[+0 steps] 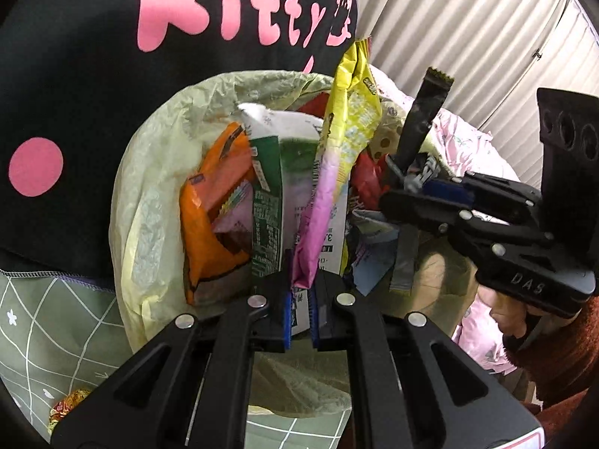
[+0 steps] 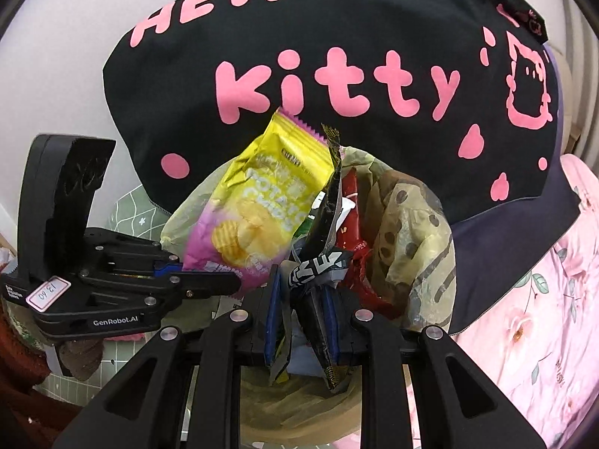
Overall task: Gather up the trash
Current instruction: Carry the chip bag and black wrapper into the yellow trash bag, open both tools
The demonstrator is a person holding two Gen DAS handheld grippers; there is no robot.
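Trash sits packed in a bin (image 1: 157,202) lined with a pale yellow-green bag (image 2: 415,232): orange wrapper (image 1: 209,217), green-white pack (image 1: 269,194), red wrapper (image 2: 350,209). Left claw (image 1: 301,318) is clamped on the pink lower end of a yellow chip bag (image 1: 348,131), which stands upright over the bin. Right claw (image 2: 299,321) pinches a crumpled black wrapper (image 2: 329,217), also upright above the bin, just beside the chip bag. Behind hangs black cloth (image 2: 337,37) with pink "Hello Kitty" lettering; pink floral bedding (image 2: 531,299) on the right, green grid cloth (image 1: 48,321) by the bin.
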